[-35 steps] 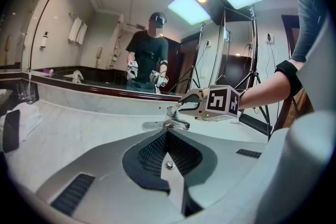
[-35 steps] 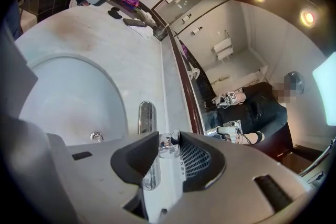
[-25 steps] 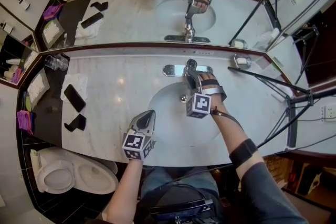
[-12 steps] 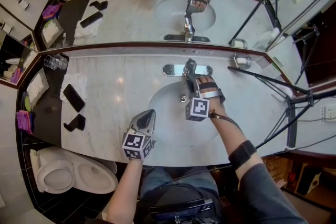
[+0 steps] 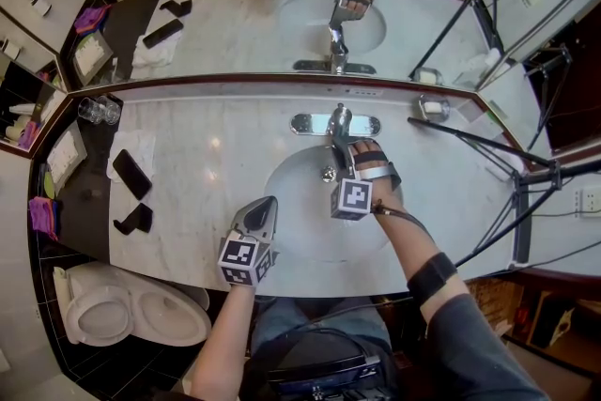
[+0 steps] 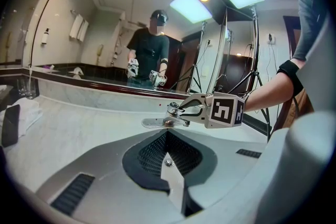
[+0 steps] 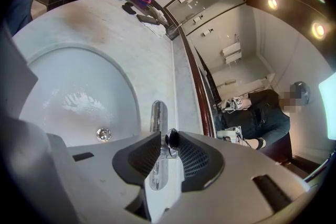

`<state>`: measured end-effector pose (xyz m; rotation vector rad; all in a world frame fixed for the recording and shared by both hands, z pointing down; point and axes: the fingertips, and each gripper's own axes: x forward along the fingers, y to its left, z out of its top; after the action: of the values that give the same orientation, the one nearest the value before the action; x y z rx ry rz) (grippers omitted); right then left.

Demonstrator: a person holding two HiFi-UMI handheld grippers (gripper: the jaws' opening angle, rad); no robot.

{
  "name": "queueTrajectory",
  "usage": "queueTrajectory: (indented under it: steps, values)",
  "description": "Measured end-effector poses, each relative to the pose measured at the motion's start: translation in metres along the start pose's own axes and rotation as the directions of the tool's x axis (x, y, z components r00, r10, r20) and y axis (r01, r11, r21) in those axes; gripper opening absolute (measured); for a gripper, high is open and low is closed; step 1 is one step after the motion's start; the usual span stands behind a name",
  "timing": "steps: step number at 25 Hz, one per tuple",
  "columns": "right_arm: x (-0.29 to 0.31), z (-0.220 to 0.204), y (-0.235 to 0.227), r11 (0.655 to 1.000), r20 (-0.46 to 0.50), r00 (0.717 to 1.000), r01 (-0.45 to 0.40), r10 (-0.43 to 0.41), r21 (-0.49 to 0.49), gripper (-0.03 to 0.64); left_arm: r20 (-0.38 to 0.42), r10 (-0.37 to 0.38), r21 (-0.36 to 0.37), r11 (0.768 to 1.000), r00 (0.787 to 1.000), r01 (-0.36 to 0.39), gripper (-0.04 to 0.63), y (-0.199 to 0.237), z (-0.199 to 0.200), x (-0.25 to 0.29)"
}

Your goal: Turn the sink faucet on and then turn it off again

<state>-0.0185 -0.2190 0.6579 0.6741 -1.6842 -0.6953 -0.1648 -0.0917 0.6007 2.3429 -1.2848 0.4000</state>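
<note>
- The jaws of the right gripper [image 7: 166, 145] have just been closing. They are now clamped on the lever [image 7: 171, 137] of the faucet [image 5: 338, 120], and its knob is pinched between the pads.
- In the head view the marker cube [image 5: 352, 199] is seen slightly nearer than a second ago, while the jaws are kept on the lever. Whether the lever has been drawn along with it cannot be settled.
- The faucet is set at the far edge of the basin [image 5: 300, 225], midway along the tabletop [image 5: 207, 155].
- A rippled sheen is seen near the drain [image 7: 103, 134], but no stream can be made out, so it cannot be told whether water is running.
- The jaws of the left gripper [image 6: 167, 136] are held together with nothing between them. This gripper is kept unmoved over the basin's near left rim, well apart from the faucet.
- With the grip secured, a lever stroke is judged to be in hand. Whether it is the opening or the closing stroke cannot be decided.
</note>
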Motion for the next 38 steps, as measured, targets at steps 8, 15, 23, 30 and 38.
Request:
queueTrajectory:
  steps: [8, 15, 23, 30, 38]
  values:
    - [0.0, 0.0, 0.001, 1.0, -0.02, 1.0, -0.011, 0.011, 0.004, 0.107, 0.0, 0.002, 0.01, 1.0, 1.0, -0.002, 0.0, -0.001, 0.002, -0.008]
    - [-0.016, 0.0, 0.005, 0.998, -0.036, 0.999, -0.006, 0.008, 0.057, 0.118, 0.009, 0.013, 0.029, 0.999, 1.0, -0.013, 0.0, 0.0, 0.006, -0.023]
    - [-0.083, -0.01, 0.009, 0.958, -0.016, 0.999, 0.034, -0.031, 0.285, 0.096, 0.031, 0.014, 0.05, 0.999, 0.999, -0.015, 0.0, -0.009, 0.019, -0.039]
    - [-0.15, -0.03, -0.008, 0.864, -0.005, 0.995, 0.089, -0.1, 0.495, 0.019, 0.053, 0.005, 0.078, 0.997, 0.999, -0.009, 0.0, -0.022, 0.038, -0.051]
    - [-0.208, -0.076, -0.01, 0.633, 0.01, 0.991, 0.078, -0.135, 0.77, 0.017, 0.069, 0.003, 0.09, 0.996, 0.998, -0.01, 0.0, -0.03, 0.055, -0.06]
